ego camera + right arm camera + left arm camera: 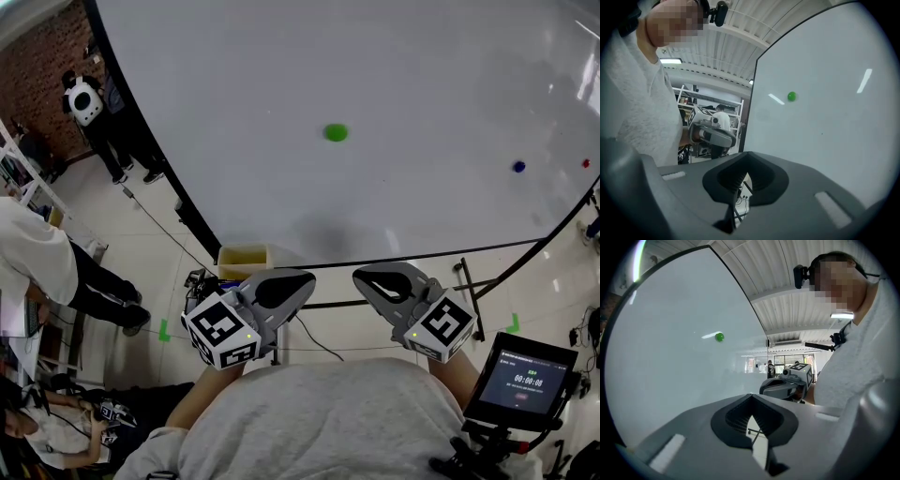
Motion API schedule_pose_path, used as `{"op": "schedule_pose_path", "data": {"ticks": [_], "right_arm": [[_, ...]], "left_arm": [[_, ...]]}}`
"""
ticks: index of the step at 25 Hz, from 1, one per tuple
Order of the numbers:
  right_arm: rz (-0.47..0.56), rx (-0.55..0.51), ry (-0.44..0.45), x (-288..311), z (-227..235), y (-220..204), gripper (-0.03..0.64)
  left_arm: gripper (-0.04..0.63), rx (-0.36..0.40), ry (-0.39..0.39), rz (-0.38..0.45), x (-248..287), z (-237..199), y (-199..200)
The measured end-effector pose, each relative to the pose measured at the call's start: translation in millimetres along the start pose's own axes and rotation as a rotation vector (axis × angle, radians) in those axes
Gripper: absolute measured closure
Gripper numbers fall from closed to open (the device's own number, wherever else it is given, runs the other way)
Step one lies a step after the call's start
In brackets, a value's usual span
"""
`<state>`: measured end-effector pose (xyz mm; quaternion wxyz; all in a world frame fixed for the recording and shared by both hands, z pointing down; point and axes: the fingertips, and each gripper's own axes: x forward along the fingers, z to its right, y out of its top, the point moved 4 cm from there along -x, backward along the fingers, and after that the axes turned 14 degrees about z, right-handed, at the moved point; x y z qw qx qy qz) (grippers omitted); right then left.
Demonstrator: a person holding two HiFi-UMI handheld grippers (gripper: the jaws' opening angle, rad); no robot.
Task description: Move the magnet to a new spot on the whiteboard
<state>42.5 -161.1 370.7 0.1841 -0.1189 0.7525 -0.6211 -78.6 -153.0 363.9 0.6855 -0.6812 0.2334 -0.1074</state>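
Head view — green magnet point(336, 132) on whiteboard point(281, 84).

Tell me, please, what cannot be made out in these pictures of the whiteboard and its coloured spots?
- Head view: the red spot is tiny and near the right edge, so it could be a magnet or a mark.
- Head view: the blue spot is too small to show its shape.
- Head view: the whiteboard has its top cut off by the picture edge.
- Head view: the screen has small print that is unreadable.

magnet point(336, 132): small, round, green | stuck flat on whiteboard point(281, 112) | near middle, nothing touching it
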Motion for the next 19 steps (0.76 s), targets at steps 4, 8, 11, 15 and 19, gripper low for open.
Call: {"op": "schedule_pose_path", "data": {"ticks": [4, 8, 11, 15, 19], "right_arm": [[0.006, 0.008, 0.005, 0.3, -1.5, -1.1, 0.614], [0.016, 0.015, 0.007, 1.2, -1.5, 0.7, 0.614], [0.027, 0.039, -0.005, 2.2, -2.5, 4.7, 0.614], [0.017, 0.02, -0.001, -0.3, 0.4, 0.8, 0.614], [0.014, 0.012, 0.005, -1.0, 1.5, -1.3, 0.614]], "left_arm": [[0.618, 0.0, 0.002, -0.007, 0.4, 1.0, -1.2], [0.618, -0.002, 0.008, -0.008, 0.3, 0.0, -1.6], [0.618, -0.006, 0.004, -0.011, 2.4, 0.4, -2.4], [0.618, -0.009, 0.003, -0.011, 3.4, 0.3, -3.0], [0.618, -0.007, 0.005, -0.008, 4.0, -0.5, -4.4]]}}
